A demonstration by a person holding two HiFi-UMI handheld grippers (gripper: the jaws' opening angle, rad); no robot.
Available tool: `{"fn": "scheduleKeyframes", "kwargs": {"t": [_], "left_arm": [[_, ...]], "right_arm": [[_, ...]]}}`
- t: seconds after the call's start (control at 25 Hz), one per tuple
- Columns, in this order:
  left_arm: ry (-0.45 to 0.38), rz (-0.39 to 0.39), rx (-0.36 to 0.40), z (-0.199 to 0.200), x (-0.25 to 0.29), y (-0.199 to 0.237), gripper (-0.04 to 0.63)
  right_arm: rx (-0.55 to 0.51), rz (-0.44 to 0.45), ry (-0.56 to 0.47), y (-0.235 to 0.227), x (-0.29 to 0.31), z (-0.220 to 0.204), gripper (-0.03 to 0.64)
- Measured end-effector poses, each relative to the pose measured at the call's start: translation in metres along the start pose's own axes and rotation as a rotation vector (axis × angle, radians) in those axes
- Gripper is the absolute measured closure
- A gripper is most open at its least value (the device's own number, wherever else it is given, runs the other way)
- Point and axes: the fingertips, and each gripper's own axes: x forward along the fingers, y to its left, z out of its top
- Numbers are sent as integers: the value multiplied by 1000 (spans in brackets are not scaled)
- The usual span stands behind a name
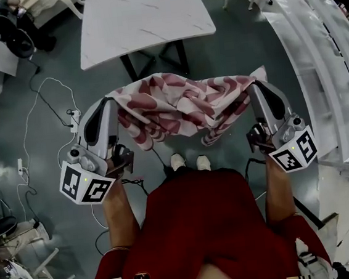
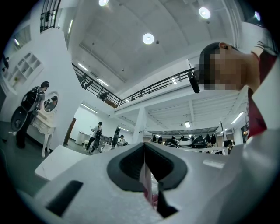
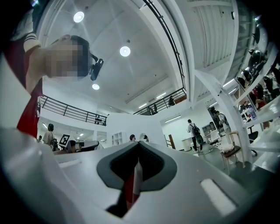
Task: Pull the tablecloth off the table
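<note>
Beyond the table's [image 1: 143, 15] near edge, my left gripper [image 1: 112, 102] and right gripper [image 1: 253, 88] both clamp the sagging tablecloth [image 1: 180, 104]; thin pinches may slip.

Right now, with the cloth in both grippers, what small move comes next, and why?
Probably lower it to set it down: the red-and-white tablecloth already hangs clear of the white table, pinched in the left gripper and right gripper.
</note>
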Motion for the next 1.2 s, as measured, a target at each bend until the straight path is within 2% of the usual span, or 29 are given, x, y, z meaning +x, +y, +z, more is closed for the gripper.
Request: {"fn": "scheduleKeyframes", "kwargs": {"t": [0.56,1.2], "left_arm": [[-4,21,-35,-5,7,13,588],[-41,72,-34,-6,-8,14,588]], "right_arm": [[-21,-19,49,-11,8,-7,603],[-35,15,63,-12,6,-11,603]]}}
